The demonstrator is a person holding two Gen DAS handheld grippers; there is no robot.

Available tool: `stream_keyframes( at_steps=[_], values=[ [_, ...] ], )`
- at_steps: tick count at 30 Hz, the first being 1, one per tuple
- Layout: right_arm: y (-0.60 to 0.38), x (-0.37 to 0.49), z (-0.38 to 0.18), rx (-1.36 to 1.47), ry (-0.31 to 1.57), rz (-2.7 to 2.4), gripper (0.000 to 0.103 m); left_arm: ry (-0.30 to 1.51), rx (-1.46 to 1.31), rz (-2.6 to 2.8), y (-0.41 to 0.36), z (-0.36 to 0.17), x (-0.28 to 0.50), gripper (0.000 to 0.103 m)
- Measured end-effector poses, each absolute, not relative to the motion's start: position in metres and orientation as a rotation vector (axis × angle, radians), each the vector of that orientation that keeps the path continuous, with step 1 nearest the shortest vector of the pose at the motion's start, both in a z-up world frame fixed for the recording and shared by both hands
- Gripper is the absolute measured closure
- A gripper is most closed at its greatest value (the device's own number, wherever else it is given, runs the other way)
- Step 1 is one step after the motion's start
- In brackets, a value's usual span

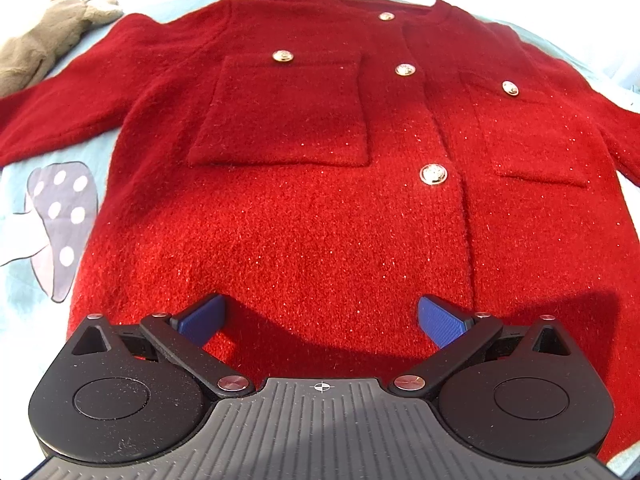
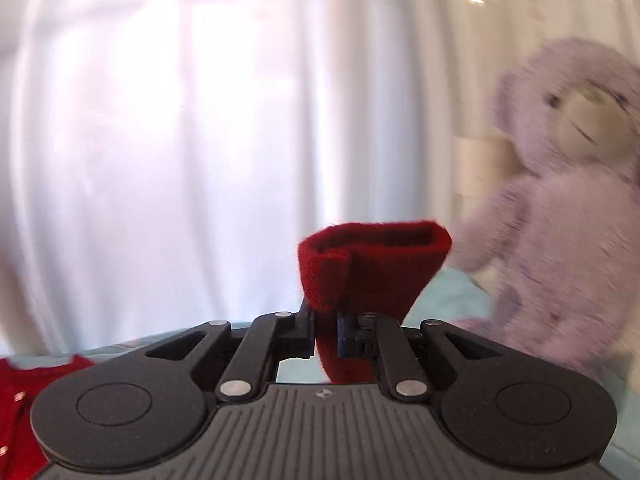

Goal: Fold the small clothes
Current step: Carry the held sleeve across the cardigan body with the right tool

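A red cardigan lies flat, front up, on a pale blue sheet, buttoned down the middle with gold buttons and carrying two patch pockets, the larger pocket toward 11 o'clock of centre. The left gripper hovers over the hem at 6 o'clock, its blue pads spread wide with nothing between them; whether they touch the knit cannot be told. The cardigan's left edge runs from 7 o'clock up to the shoulder at 10 o'clock, where one sleeve stretches out to 9 o'clock. Bare sheet shows beside that edge, printed with a spotted grey mushroom at 8 o'clock, and a brown plush toy lies at 10 o'clock just past the sleeve. On the right, the garment runs to the frame's edge at 3 o'clock, and a thin strip of sheet shows at 5 o'clock. In the right wrist view, the right gripper is pinched on the cuff of the other sleeve, lifted off the sheet so the cuff's open mouth stands above the fingers. White curtains fill the view from 9 to 12 o'clock; a blurred lilac plush rabbit sits at 3 o'clock, near the cuff. The cardigan's body shows at 8 o'clock.
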State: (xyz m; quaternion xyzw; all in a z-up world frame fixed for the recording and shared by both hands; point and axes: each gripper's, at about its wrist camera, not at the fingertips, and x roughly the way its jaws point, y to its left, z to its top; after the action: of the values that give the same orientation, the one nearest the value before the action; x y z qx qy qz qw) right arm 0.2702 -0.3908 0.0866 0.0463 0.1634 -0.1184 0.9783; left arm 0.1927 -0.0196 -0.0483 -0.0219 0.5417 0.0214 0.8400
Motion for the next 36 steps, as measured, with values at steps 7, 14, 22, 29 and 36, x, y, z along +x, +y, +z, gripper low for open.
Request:
stream_keyframes(
  at_steps=[7, 14, 22, 29, 36],
  values=[
    [-0.228, 0.272, 0.071, -0.023, 0.34, 0.301, 0.093, 1.128, -0.036, 0.039, -0.02, -0.049, 0.191, 0.0],
    [-0.193, 0.26, 0.012, 0.049, 0.64, 0.412, 0.064, 1.151, -0.066, 0.008, -0.012, -0.045, 0.195, 0.0],
    [-0.273, 0.222, -0.004, 0.247, 0.705, 0.217, 0.055, 1.061, -0.406, -0.156, 0.005, -0.014, 0.243, 0.0],
    [-0.302, 0.191, -0.008, 0.348, 0.72, 0.161, 0.049, 1.066, -0.631, -0.301, -0.007, -0.026, 0.313, 0.0],
    [-0.325, 0.181, -0.007, 0.382, 0.716, 0.111, 0.049, 1.136, -0.725, -0.338, -0.017, -0.055, 0.335, 0.03]
  ],
)
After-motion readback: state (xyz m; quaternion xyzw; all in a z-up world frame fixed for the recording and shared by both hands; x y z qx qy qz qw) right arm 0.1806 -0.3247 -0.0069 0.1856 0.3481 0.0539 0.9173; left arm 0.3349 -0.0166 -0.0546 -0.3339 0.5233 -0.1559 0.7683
